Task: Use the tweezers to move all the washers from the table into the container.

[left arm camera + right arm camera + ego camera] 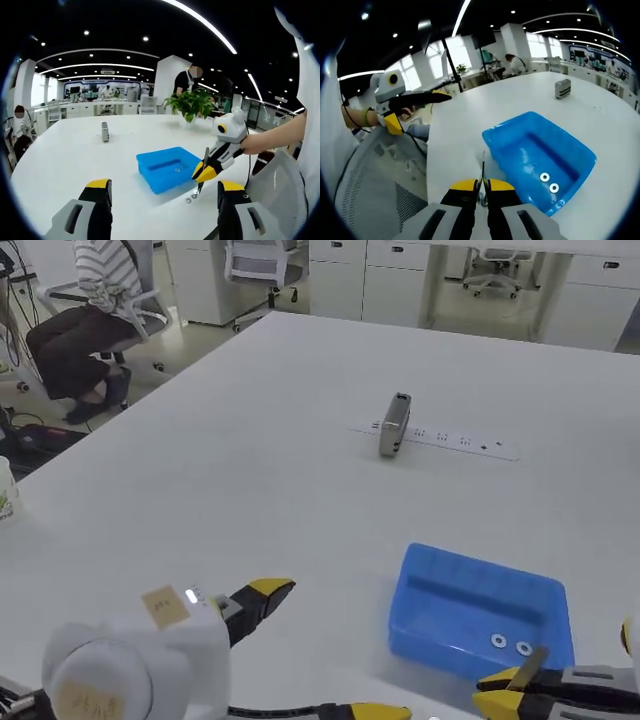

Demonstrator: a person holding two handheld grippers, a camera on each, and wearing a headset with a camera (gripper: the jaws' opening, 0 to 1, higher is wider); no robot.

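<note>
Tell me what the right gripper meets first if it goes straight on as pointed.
Probably the table, or the washers on it beside the blue container: the tweezers held in the right gripper's tongs point down at them.

On the table (250, 440) the container (480, 610) sits toward the near right; two washers (510, 644) lie side by side in it, at its near end; two loose washers (191, 198) lie on the table just outside one of its corners, below the tip of the tweezers (483, 167); the tweezers sit between the jaws of the right gripper (482, 186), just beside the container's wall; the left gripper (325, 650) is to the container's left, apart from it; behind the container, near the table's middle, a power strip (455, 440) lies flat with a plug adapter (395, 425) on its left end; a potted plant (192, 102) stands at the table's far end; a seated person (90, 310) is beyond the far left corner.
</note>
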